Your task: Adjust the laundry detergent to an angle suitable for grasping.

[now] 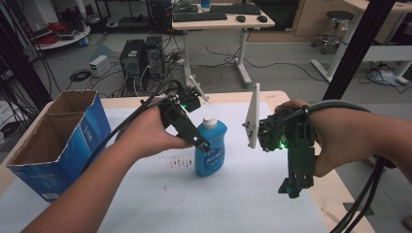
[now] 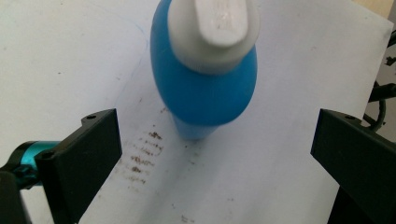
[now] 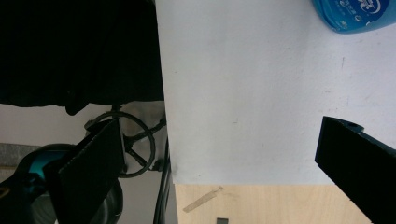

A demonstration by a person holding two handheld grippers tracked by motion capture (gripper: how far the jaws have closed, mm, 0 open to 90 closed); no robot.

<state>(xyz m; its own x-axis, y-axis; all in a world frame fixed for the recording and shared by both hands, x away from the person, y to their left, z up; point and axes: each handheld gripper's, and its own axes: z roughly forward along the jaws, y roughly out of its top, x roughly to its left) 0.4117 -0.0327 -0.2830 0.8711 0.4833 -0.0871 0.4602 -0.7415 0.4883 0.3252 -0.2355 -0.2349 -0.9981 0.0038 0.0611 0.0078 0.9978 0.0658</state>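
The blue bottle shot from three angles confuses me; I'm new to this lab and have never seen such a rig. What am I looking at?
No robot here: a person holds a two-jaw tool in each hand. The high view looks down on the table from above. The left claw reaches the blue bottle, which stands upright with a white cap. The left gripper view rides on that claw: its black jaws stand wide on either side of the bottle, not touching it. The right claw hangs open by the table's near right edge, holding nothing; its own view looks down on the white sheet. A cardboard box with blue sides sits open at the left.
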